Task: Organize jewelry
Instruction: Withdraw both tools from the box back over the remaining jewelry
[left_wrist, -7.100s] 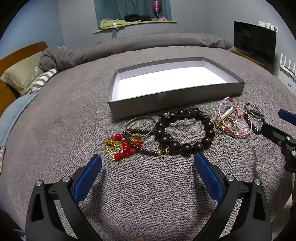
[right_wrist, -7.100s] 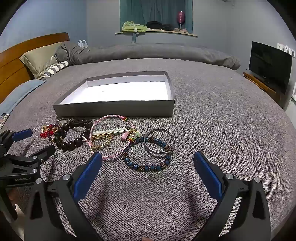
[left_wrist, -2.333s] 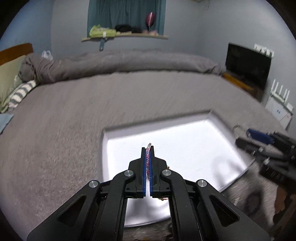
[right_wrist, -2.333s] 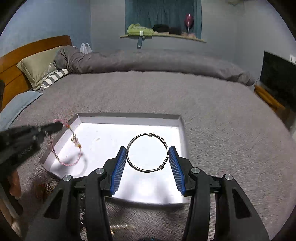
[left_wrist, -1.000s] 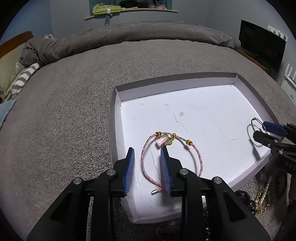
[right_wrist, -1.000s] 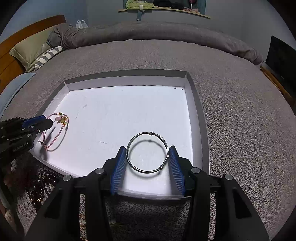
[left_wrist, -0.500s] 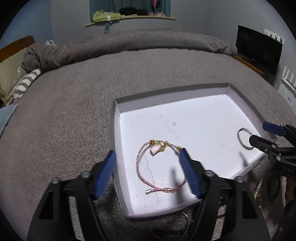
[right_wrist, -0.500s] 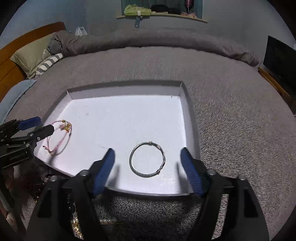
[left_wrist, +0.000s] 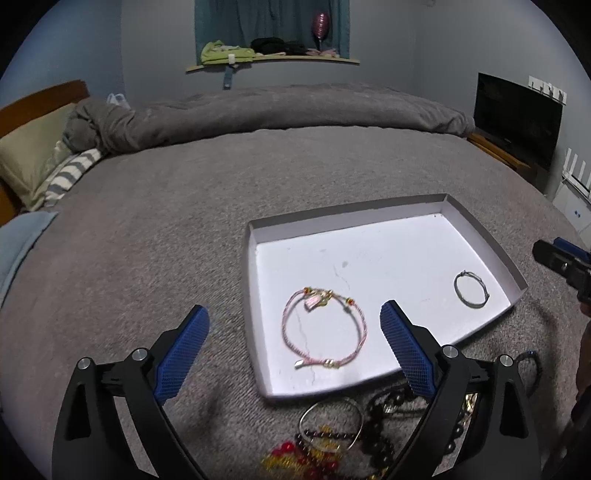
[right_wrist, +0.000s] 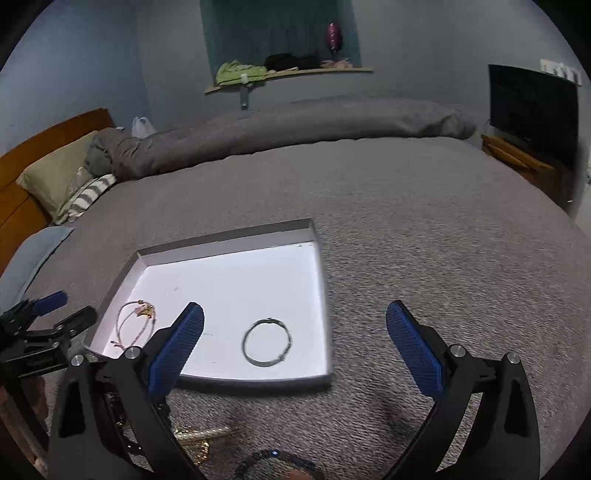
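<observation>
Jaws just opened wide, both empty.

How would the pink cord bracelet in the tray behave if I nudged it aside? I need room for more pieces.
The pink cord bracelet would probably deform rather than slide as one piece: it is thin braided cord lying in an uneven loop. It looks light, so the white tray floor should offer little resistance. Its tassel and small beads might snag a gripper pad.

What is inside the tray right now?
The tray holds a pink cord bracelet near its left end and a thin metal bangle toward the right, both lying flat and apart. The blue pad covers part of the floor in the right view.
</observation>
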